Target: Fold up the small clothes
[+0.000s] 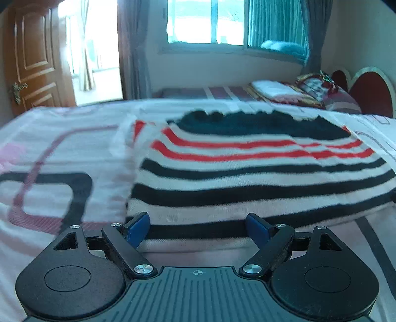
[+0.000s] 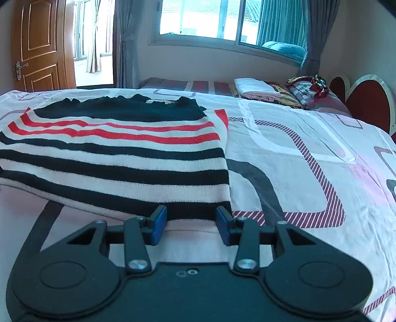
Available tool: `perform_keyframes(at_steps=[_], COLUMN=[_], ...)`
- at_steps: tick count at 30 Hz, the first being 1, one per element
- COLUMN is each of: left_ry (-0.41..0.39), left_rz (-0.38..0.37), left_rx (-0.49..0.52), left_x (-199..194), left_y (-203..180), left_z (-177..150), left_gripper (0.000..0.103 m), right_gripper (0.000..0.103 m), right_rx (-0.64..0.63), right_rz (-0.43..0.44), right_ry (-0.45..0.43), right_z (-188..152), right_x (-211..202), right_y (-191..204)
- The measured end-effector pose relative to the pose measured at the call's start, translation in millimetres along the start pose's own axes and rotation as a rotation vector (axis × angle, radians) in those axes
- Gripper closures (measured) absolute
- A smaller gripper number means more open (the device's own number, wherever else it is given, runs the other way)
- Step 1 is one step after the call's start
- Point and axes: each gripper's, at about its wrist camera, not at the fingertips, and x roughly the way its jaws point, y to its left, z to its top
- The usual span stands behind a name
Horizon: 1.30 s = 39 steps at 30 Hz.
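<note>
I am lining both grippers up along the near hem of the striped sweater (image 2: 118,158) lying flat on the bed (image 2: 309,158): my left gripper (image 1: 198,229) is gaping wide, my right gripper (image 2: 190,224) narrower near the hem's corner, both empty, readying a fold

A home bedroom. A bed (image 2: 309,138) with a patterned sheet fills the foreground. At its far end lie folded bedding (image 2: 255,90) and a red headboard (image 2: 366,106). Beyond the bed, a window (image 2: 198,19) with grey curtains (image 2: 319,29) sits in the wall, and left of it stands a wooden door (image 2: 39,44).
</note>
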Motion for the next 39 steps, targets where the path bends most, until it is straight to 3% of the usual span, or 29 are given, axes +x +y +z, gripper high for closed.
perform_keyframes(at_steps=[9, 17, 30, 33, 35, 37, 39], left_ry=[0.009, -0.007, 0.013, 0.029, 0.036, 0.046, 0.069], left_rz=[0.030, 0.056, 0.046, 0.065, 0.052, 0.049, 0.039], left_rx=[0.008, 0.019, 0.045, 0.044, 0.014, 0.007, -0.014], left_x=[4, 0, 2, 5, 6, 6, 7], left_y=[-5, -13, -10, -8, -1, 3, 10], left_z=[-8, -10, -10, -11, -13, -15, -18], left_gripper=[0.018, 0.009, 0.006, 0.000, 0.000, 0.000, 0.000], right_gripper=[0.059, 0.055, 0.054, 0.053, 0.049, 0.033, 0.031], right_rx=[0.006, -0.003, -0.020, -0.031, -0.029, -0.008, 0.059], right_rz=[0.003, -0.007, -0.002, -0.005, -0.012, -0.045, -0.016], right_ry=[0.014, 0.019, 0.018, 0.016, 0.014, 0.030, 0.048], right_z=[-1, -1, -1, -3, -3, -6, -10], right_x=[3, 3, 1, 1, 2, 6, 8], right_y=[4, 8, 3, 4, 4, -1, -15])
